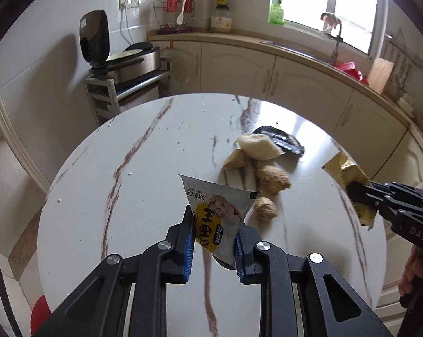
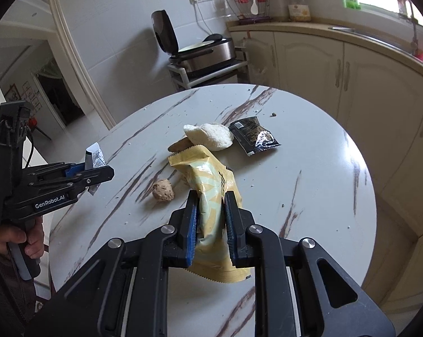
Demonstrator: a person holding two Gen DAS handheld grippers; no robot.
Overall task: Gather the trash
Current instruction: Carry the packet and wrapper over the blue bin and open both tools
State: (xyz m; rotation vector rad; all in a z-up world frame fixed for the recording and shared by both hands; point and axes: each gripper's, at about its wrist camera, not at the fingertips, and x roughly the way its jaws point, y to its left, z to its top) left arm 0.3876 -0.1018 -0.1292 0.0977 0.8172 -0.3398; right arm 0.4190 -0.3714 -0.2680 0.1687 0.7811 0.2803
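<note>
**Both tongs loaded over the marble surface**

The round marble surface (image 2: 309, 185) fills the middle, veined in brown. Above it, the right tongs (image 2: 210, 213) are clamped on a pale yellow wrapper (image 2: 208, 179), which hangs clear of the top. The left tongs (image 1: 214, 233) pinch a silver snack packet (image 1: 217, 205) between blue pads, also lifted. Left on the surface: a black wrapper (image 2: 253, 134) at the far side, a white rice cake (image 2: 211, 134) touching a tan piece just beside it, and brown crumbly lumps (image 1: 273, 179) nearer in. Tiny crumbs dot the far edge.
</note>
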